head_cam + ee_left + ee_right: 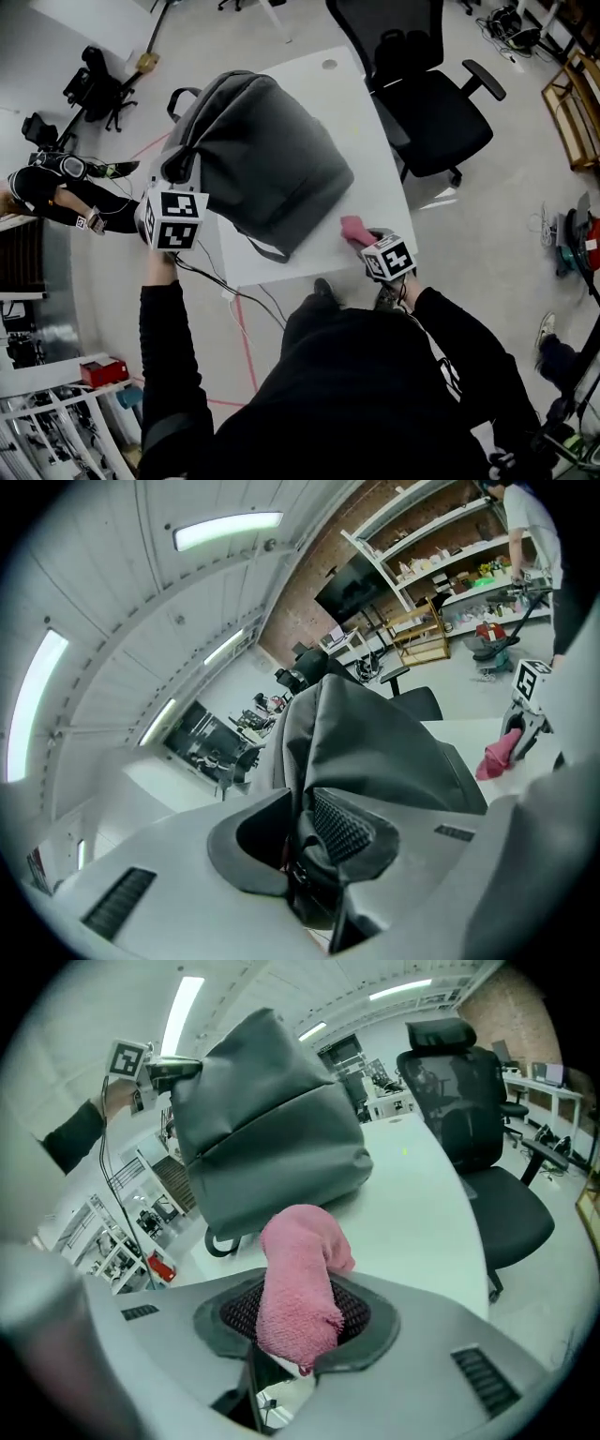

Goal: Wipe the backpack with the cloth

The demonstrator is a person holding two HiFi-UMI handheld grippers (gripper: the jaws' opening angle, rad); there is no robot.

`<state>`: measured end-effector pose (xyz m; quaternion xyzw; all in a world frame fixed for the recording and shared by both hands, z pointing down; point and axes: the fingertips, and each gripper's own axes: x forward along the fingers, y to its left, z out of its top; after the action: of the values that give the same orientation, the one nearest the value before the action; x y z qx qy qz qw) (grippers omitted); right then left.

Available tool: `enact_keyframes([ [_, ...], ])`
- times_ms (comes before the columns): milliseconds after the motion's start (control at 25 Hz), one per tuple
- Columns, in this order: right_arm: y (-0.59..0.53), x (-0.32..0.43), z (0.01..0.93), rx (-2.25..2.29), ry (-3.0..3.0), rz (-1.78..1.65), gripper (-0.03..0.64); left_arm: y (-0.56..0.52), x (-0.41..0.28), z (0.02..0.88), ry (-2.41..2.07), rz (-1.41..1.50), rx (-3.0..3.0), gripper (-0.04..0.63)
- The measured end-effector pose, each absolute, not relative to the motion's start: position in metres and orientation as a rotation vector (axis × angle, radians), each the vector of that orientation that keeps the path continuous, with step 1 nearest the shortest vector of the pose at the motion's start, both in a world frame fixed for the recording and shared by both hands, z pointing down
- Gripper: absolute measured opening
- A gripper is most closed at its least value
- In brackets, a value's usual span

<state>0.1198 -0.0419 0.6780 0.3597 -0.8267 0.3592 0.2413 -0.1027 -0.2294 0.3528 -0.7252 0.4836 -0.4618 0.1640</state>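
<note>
A grey backpack (262, 159) lies on the white table (366, 159). In the head view my left gripper (184, 173) is at the backpack's left end. In the left gripper view it (314, 850) is shut on a fold of the backpack's fabric (375, 742). My right gripper (361, 242) is at the table's near edge, just right of the backpack's near corner, and is shut on a pink cloth (354, 230). In the right gripper view the cloth (295, 1288) sticks up between the jaws, apart from the backpack (262, 1119) behind it.
A black office chair (422, 103) stands against the table's far right side. A cable (225, 281) hangs off the table's near edge, over red floor tape. Another person (56, 187) is at the far left. Shelving (450, 546) lines the room's wall.
</note>
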Motion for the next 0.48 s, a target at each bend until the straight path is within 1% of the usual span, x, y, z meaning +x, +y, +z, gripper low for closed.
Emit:
enact_keyframes([
  [160, -0.093, 0.148, 0.662, 1.182, -2.240, 0.999, 0.130, -0.262, -0.136, 0.350, 1.375, -1.337, -2.177, 0.075],
  [320, -0.153, 0.182, 0.654, 1.381, -2.175, 0.999, 0.130, -0.299, -0.156, 0.366, 1.332, -1.342, -2.262, 0.058],
  [480, -0.181, 0.170, 0.658, 1.425, -2.074, 0.928, 0.130, -0.334, -0.186, 0.380, 1.280, -1.309, -2.416, 0.055],
])
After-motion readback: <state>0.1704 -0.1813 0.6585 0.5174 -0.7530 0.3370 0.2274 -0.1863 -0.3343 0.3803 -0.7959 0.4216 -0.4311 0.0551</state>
